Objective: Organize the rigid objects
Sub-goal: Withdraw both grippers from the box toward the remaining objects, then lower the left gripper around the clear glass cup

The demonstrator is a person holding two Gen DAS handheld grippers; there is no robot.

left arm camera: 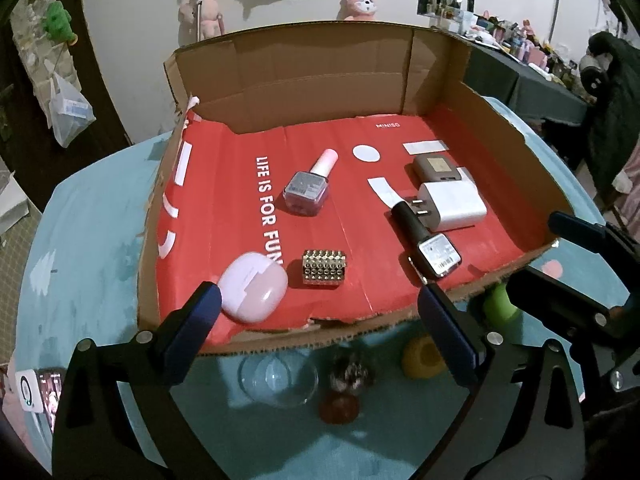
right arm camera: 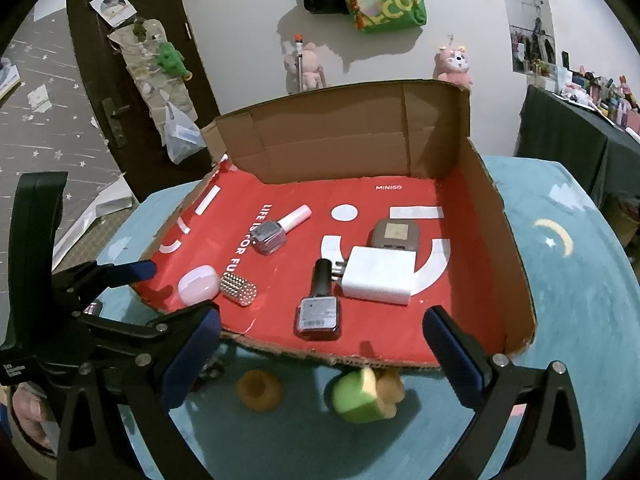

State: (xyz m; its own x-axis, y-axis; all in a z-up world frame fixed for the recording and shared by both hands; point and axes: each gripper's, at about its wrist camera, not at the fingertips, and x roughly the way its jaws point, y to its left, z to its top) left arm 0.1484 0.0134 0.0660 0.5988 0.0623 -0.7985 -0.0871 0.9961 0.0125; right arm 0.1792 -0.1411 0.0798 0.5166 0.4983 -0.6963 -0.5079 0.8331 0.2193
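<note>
Here both grippers, left point(left arm camera: 320, 312) and right point(right arm camera: 322, 334), hang with jaws spread wide and nothing between them, just before the box point(left arm camera: 400, 92). On its red floor lie a pink case point(left arm camera: 254, 286), a studded block point(left arm camera: 323, 268), two polish bottles point(left arm camera: 310, 186) point(right arm camera: 320, 304), a charger point(left arm camera: 454, 204) and a brown case point(left arm camera: 436, 168).

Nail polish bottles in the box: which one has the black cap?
The nail polish bottle nearer the box's open front edge, beside the white charger. The other bottle, farther back left, has a pale pink cap.

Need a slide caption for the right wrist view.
Open right claw above cardboard tray holding nail polish bottles, charger, earbud case.
</note>
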